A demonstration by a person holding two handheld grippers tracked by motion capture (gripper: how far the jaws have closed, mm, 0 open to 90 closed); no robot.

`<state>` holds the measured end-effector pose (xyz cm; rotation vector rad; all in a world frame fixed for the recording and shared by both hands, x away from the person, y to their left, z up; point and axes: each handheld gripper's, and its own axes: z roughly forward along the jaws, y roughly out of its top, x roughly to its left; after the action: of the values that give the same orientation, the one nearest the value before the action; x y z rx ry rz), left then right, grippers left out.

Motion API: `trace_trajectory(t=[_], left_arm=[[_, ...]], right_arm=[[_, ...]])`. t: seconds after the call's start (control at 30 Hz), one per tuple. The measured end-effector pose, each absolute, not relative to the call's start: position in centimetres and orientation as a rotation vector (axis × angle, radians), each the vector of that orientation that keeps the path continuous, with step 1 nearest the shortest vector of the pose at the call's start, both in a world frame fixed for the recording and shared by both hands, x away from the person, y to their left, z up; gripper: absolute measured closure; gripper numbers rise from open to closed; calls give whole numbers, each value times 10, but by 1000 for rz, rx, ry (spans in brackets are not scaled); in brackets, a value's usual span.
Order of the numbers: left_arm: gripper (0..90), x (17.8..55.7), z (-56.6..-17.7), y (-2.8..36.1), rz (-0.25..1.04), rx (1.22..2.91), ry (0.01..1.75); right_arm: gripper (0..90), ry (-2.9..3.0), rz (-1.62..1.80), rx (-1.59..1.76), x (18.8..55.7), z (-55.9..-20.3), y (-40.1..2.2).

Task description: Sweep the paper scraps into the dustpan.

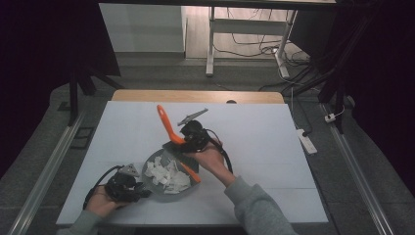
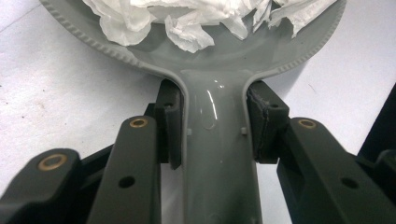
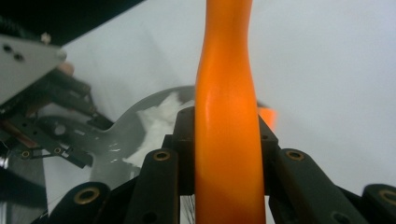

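- The high view is showing a grey pan (image 1: 169,177) resting on the white table (image 1: 264,142), near its front edge and left of centre, with torn white paper pieces (image 1: 165,176) heaped inside it.
- The left gripper (image 1: 139,192) is clamping the pan's handle; in the left gripper view the two pads are pressing on either side of the glossy grey handle (image 2: 217,154), just behind where it widens into the bowl.
- The right gripper (image 1: 188,142) is grasping an orange spatula (image 1: 169,128) by its handle, with the handle's free end sticking up and away and the blade end reaching down over the pan's rim.
- In the right gripper view the orange handle (image 3: 226,140) is standing upright between the jaws, squeezed from both sides.
- The pan is looking stiff, smooth and probably slippery, so gripping the narrow handle close to the bowl seems the steadiest hold.
- The spatula appears light and rigid in the handle; holding it mid-handle should be giving fair leverage.
- The paper pieces look feather-light and soft, likely to scatter or spill over the rim if stirred briskly.
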<state>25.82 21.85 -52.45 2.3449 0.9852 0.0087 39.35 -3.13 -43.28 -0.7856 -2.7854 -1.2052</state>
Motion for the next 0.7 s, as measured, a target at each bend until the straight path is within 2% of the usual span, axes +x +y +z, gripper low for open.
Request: trace_trajectory(t=[0.17, 0.7], left_arm=[[619, 258, -525, 218, 7, 2345, 987], [620, 257, -524, 219, 13, 2327, 986]], right_arm=[[705, -2785, -1235, -848, 401, -425, -54], [705, -2736, -1275, -965, 405, -431, -102]])
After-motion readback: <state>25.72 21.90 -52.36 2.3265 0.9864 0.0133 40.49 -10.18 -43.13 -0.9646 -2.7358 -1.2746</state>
